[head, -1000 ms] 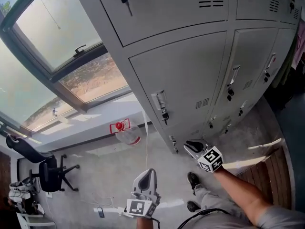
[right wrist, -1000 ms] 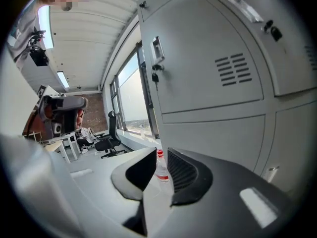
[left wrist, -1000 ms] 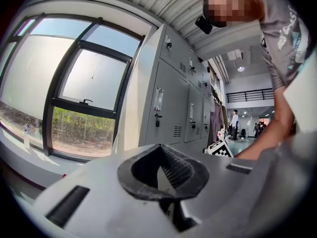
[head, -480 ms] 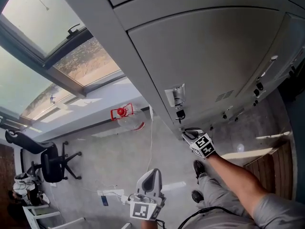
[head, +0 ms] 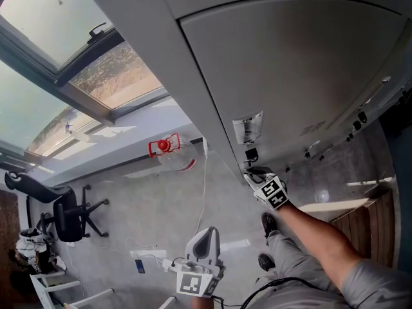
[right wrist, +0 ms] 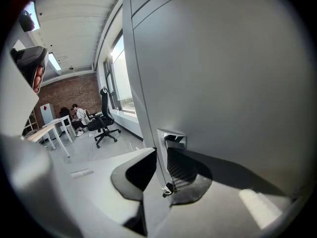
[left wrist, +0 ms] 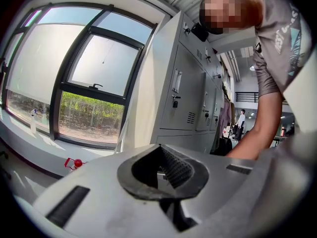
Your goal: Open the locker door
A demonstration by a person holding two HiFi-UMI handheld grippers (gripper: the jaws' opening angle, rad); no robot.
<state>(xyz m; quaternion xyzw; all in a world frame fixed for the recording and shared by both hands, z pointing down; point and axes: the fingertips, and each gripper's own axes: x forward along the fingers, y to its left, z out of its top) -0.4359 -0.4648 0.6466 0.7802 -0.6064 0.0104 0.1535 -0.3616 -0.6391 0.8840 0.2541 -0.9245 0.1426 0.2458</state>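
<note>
The grey locker door (head: 302,63) fills the upper head view; its recessed handle (head: 252,128) has a black key (head: 251,154) hanging just below. My right gripper (head: 253,172) is up against the door right under that key. In the right gripper view the door's edge (right wrist: 157,133) runs between the jaws of the right gripper (right wrist: 161,155), which are closed on it, with the handle recess (right wrist: 173,139) just past the tips. My left gripper (head: 204,234) hangs low over the floor, shut and holding nothing; it (left wrist: 159,150) points toward the lockers (left wrist: 185,98).
More locker doors (head: 380,102) continue to the right. A big window (head: 71,50) is at the left, a red-topped bottle (head: 168,148) beneath it. An office chair (head: 67,214) and a power strip (head: 154,261) are on the floor; a wooden platform (head: 364,227) lies at right.
The view has closed in on the locker. My right gripper rose from near the floor to the door edge below the handle. The left gripper stayed low.
</note>
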